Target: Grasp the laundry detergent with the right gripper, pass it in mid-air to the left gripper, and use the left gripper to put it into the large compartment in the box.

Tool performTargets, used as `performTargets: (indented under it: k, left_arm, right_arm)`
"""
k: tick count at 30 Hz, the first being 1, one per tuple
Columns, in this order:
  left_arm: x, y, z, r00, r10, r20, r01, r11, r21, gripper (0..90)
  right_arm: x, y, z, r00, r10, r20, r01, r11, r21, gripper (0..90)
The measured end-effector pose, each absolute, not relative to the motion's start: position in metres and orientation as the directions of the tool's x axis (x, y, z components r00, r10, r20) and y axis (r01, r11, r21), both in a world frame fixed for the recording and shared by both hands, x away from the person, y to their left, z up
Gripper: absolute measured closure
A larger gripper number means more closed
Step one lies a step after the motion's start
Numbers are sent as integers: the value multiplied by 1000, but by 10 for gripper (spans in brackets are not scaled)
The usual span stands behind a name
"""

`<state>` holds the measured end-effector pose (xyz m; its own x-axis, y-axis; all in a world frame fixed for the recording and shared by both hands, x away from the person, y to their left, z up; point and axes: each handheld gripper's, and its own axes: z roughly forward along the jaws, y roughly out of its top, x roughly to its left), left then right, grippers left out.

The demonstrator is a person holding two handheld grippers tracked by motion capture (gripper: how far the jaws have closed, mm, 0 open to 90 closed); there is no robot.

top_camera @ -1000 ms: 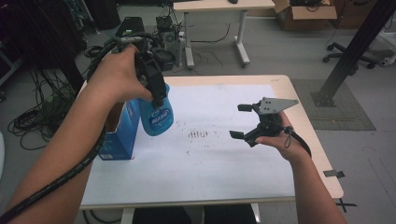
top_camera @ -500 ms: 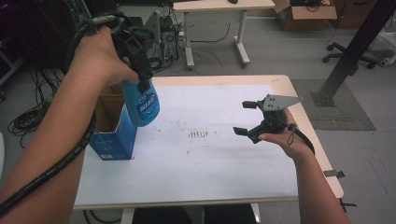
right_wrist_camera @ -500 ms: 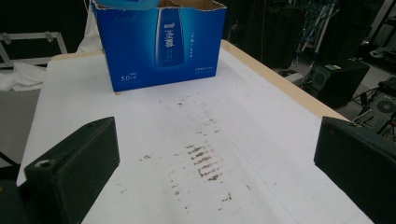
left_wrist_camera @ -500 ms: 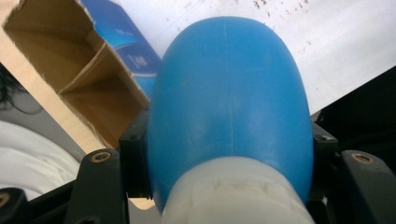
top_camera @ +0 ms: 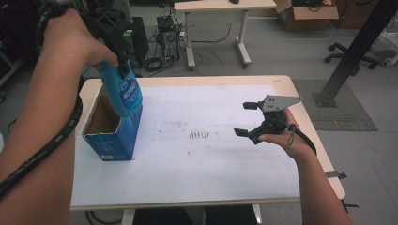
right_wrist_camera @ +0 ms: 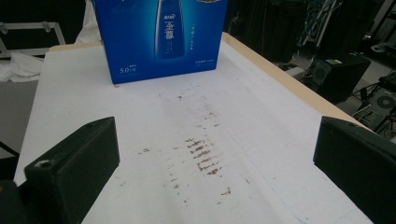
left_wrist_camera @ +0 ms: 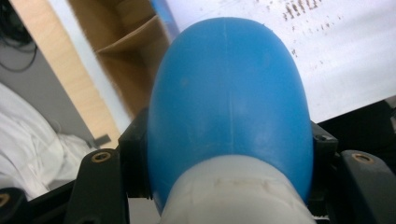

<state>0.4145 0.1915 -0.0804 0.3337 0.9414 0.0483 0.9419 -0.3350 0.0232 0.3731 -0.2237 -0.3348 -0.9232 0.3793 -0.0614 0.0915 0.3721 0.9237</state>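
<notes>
The blue bottle point(top_camera: 123, 93) hangs nearly upright, base down, neck up in the left hand-held gripper point(top_camera: 119, 44), whose jaws clamp it, over the open blue box point(top_camera: 114, 136) on the table point(top_camera: 197, 154). The right hand-held gripper point(top_camera: 251, 119) hovers, jaws wide apart, empty.
</notes>
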Motion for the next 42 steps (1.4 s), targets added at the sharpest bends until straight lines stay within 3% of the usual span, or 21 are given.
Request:
performTargets:
  k: [12, 22, 35, 42]
  left_arm:
    - [413, 225, -70, 219, 973, 69, 975, -221, 28, 381]
    - [417, 245, -82, 154, 987, 51, 988, -155, 13, 381]
    - [425, 257, -109, 104, 993, 51, 995, -103, -15, 381]
    - [429, 266, -133, 71, 996, 53, 997, -69, -34, 381]
  right_arm:
    - [384, -224, -311, -930, 348, -122, 83, 519, 850, 3]
    - [390, -227, -283, -948, 276, -156, 81, 686, 723, 15]
    - [387, -231, -266, -965, 221, -139, 94, 789, 607, 20]
    - [383, -230, -262, -971, 205, -126, 90, 796, 598, 21]
